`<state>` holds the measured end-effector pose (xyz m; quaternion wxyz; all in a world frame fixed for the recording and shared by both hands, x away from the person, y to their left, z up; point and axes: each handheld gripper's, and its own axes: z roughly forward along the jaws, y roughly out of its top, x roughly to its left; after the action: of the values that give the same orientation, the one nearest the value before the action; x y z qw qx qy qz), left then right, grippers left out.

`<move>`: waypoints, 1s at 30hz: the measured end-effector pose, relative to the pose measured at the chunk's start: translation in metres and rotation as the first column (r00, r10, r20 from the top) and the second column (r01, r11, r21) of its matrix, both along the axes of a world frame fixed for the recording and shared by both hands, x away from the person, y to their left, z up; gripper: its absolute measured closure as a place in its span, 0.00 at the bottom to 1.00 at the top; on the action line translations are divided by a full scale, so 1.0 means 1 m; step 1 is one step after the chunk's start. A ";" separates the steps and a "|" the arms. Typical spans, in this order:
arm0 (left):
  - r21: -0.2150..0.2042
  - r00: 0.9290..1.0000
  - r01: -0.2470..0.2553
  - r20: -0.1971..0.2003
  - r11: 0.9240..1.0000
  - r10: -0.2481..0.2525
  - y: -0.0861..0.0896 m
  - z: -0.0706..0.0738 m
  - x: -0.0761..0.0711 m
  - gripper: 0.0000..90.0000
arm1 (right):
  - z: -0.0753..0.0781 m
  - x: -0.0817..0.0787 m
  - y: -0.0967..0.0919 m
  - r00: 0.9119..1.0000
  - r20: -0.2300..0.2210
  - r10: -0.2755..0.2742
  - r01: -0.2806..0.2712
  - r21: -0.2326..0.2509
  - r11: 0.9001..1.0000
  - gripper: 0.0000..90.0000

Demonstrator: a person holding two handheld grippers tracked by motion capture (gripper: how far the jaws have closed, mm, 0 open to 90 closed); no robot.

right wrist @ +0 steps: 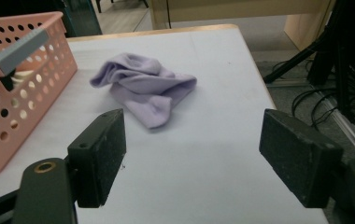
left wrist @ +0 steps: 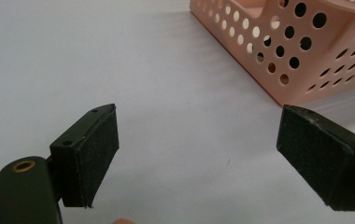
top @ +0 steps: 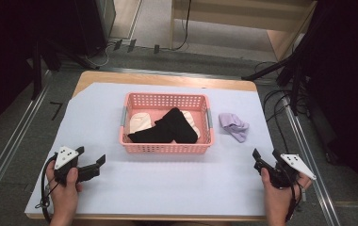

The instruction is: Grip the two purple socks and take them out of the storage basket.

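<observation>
- Pink plastic basket (top: 166, 147) sits mid-table in the high view, holding a black garment (top: 167, 127) laid over pale cloth (top: 139, 121); a lilac sock (top: 233, 126) lies crumpled just right of it, outside the rim, so it looks like the piece left to put away. The left gripper (top: 92, 167) and right gripper (top: 266, 159) rest near the front corners, both wide apart and empty, likely parked clear of the work.
- Left gripper view: its jaws gape over bare white table cover (left wrist: 143, 70), with the basket corner (left wrist: 287, 51) far right, probably placed to steady it.
- Right gripper view: wide jaws frame the sock (right wrist: 143, 88), which lies near but apart from the basket (right wrist: 21, 79), suggesting this hand is lined up to fetch it.
</observation>
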<state>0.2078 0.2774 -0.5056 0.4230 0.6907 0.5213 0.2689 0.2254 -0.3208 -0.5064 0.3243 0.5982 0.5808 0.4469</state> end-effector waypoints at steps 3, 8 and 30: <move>0.001 1.000 0.003 0.015 1.000 -0.003 -0.001 0.000 -0.002 0.15 | -0.005 -0.007 -0.006 1.000 -0.002 -0.012 0.012 0.003 1.000 0.26; -0.016 1.000 -0.002 0.020 1.000 0.002 0.001 0.000 -0.002 0.15 | -0.011 -0.020 -0.015 0.997 -0.061 -0.055 0.055 0.007 0.998 0.25; -0.035 0.999 -0.013 0.034 0.999 0.014 0.003 0.000 -0.004 0.15 | -0.020 -0.022 -0.008 0.997 0.022 -0.078 0.078 -0.040 0.996 0.19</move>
<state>0.2043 0.2806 -0.5054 0.4419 0.6749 0.5233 0.2745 0.2034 -0.3289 -0.5262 0.3594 0.6091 0.5626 0.4281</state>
